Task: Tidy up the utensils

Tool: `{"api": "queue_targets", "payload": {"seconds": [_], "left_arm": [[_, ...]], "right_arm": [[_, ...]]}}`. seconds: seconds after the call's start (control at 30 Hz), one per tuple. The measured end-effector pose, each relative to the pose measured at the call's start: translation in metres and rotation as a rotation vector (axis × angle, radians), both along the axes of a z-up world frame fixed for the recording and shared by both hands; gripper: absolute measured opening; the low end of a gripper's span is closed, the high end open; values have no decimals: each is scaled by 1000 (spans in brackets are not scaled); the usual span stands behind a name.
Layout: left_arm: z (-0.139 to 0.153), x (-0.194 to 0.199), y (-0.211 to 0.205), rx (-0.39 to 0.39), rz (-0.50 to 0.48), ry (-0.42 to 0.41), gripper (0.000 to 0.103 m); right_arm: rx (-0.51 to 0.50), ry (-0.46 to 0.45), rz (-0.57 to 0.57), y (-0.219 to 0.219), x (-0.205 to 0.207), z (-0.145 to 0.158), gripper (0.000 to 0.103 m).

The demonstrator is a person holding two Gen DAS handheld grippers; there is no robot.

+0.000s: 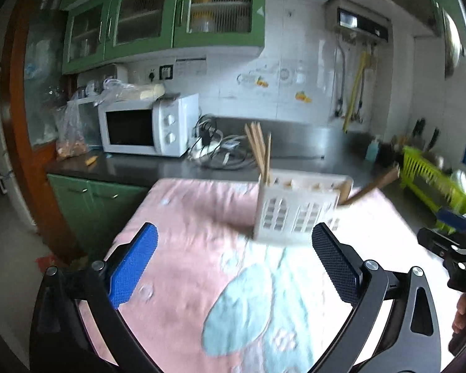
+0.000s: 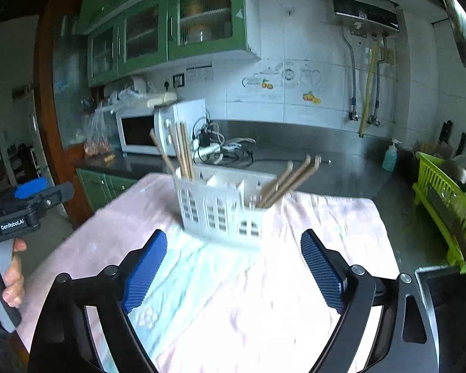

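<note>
A white plastic utensil caddy with window-shaped cutouts (image 2: 222, 209) stands on the pink-and-teal cloth-covered tabletop (image 2: 264, 295). Wooden chopsticks (image 2: 183, 152) rise from its left compartment, while other wooden sticks (image 2: 290, 180) lean out from its right. The left tongs (image 1: 234, 261) and right tongs (image 2: 233, 272) both gape wide, holding nothing, near the caddy.

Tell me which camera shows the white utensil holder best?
The right wrist view: the holder sits central, its dividers and both groups of sticks visible. The left wrist view shows it more blurred, its bottom corner behind a fingertip.
</note>
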State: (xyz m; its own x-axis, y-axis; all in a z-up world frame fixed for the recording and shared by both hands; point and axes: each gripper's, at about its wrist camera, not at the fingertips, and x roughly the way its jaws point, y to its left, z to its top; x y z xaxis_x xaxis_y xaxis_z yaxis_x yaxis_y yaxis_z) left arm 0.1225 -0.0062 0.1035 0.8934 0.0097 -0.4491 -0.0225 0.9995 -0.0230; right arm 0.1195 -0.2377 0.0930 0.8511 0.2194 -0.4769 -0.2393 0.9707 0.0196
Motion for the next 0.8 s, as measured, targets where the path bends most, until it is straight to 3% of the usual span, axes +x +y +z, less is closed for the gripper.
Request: {"api": "queue_targets", "payload": {"seconds": [0.13, 0.4, 0.8], "left_arm": [[-20, -17, 0, 36, 23, 45, 98], [-43, -37, 6, 6, 37, 86, 98], [-63, -51, 6, 19, 24, 123, 98]], "right_arm": [[-19, 15, -21, 7, -20, -19, 87], [-28, 54, -50, 12, -50, -47, 91], [-3, 81, -70, 6, -64, -59, 91]]}}
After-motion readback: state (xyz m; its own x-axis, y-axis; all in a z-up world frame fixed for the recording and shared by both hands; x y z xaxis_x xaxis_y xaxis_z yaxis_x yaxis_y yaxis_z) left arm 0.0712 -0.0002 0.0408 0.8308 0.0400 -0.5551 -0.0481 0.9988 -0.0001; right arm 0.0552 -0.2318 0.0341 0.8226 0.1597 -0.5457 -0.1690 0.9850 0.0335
